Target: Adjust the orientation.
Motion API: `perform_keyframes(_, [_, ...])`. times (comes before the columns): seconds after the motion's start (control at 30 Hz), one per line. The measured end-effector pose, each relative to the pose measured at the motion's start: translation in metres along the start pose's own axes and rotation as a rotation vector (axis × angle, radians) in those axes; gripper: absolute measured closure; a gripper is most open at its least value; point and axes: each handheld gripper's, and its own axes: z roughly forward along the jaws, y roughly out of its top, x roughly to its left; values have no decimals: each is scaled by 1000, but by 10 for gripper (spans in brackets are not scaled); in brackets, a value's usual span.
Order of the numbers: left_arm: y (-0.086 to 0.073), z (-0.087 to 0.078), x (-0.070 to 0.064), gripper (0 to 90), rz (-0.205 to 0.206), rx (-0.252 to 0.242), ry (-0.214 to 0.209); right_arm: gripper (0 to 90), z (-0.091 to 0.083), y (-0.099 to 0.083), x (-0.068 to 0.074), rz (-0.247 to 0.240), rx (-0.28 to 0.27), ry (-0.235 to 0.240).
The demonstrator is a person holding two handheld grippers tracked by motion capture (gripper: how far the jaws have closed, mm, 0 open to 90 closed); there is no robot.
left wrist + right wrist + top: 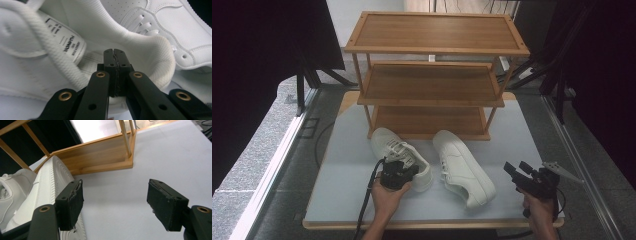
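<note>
Two white sneakers lie on the grey table mat (347,175) in front of a wooden rack. My left gripper (408,171) hovers at the heel of the left sneaker (394,145). In the left gripper view its jaws (115,53) are shut, pads touching, tips over the padded heel collar (145,45) and pointing into the shoe opening; the labelled tongue (67,42) lies beyond. My right gripper (516,168) is open, to the right of the right sneaker (462,167). In its own view the right gripper (115,202) holds nothing, with that sneaker's ribbed sole (50,185) beside its left jaw.
A three-tier wooden shoe rack (432,102) stands at the back of the mat, all shelves bare; its bottom shelf (100,152) lies just beyond the sneakers. Bare mat (155,157) spreads to the right. Dark stands and a cable flank the table.
</note>
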Motion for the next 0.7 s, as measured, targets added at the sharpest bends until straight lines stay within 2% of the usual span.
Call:
perform_keyframes(0.07, [-1,-2,3,900,-7,6,-20,289,1,-1,1,-5,5,2])
perform_keyframes(0.4, [-5,-10,7,900,9,27,-29,289,-2,-1,-2,8,7,1])
perform_keyframes(0.7, [-17,-34,20,900,5,48,-37,290,-3,-1,-4,18,4,-1])
